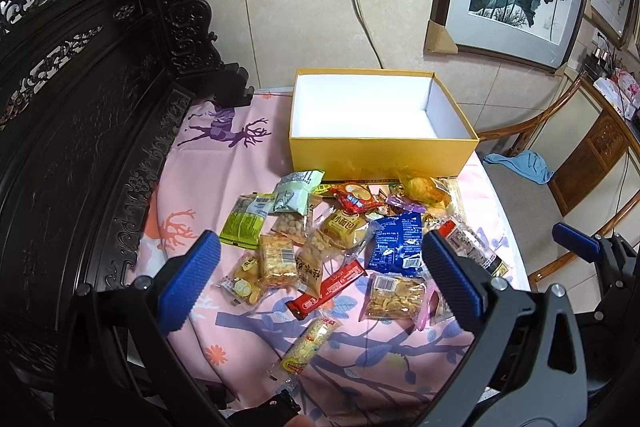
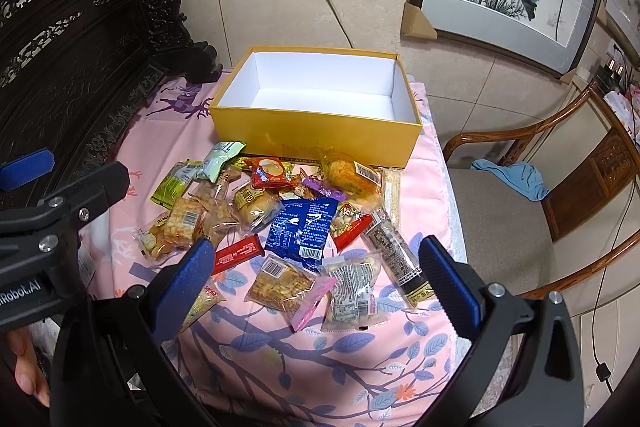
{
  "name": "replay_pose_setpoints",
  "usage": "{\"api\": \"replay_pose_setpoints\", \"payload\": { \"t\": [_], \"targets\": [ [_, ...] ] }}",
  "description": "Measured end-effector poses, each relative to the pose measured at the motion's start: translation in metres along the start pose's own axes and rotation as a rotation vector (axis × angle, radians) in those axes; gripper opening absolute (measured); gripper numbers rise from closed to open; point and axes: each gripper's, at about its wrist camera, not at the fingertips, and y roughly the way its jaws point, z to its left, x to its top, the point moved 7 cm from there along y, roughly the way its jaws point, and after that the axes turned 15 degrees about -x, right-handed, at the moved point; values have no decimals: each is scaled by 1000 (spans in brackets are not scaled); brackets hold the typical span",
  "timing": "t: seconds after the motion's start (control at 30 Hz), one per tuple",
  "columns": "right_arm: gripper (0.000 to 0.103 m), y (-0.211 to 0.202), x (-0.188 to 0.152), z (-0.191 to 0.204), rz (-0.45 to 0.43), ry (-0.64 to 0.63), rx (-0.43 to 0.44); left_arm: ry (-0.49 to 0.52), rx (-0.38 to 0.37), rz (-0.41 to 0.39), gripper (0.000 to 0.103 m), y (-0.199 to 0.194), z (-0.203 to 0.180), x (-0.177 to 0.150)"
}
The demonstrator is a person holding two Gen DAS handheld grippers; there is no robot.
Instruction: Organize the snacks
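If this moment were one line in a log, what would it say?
yellow box: empty | snack packets: piled in front | left gripper: open | right gripper: open

L hand-held gripper (image 1: 320, 275) & R hand-held gripper (image 2: 316, 275) both hover, jaws wide apart.

The box (image 2: 316, 137) looks like matt yellow card, white inside. The snack packets (image 2: 304, 227) are glossy, crinkled plastic film. A soft pink printed cloth (image 2: 320, 367) covers the table. Blue ribbed pads (image 2: 448, 279) line black matt plastic grippers.
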Motion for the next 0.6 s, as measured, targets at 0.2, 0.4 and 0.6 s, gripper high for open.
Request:
{"api": "replay_pose_setpoints", "payload": {
  "t": [0.2, 0.4, 0.6],
  "targets": [
    [102, -1, -1, 0, 0, 0, 0, -1, 0, 0, 101, 0, 0, 0],
    [102, 0, -1, 0, 1, 1, 0, -2, -1, 2, 101, 0, -1, -2],
    [102, 0, 0, 0, 2, 0, 1, -2, -2, 4, 101, 0, -2, -5]
  ]
}}
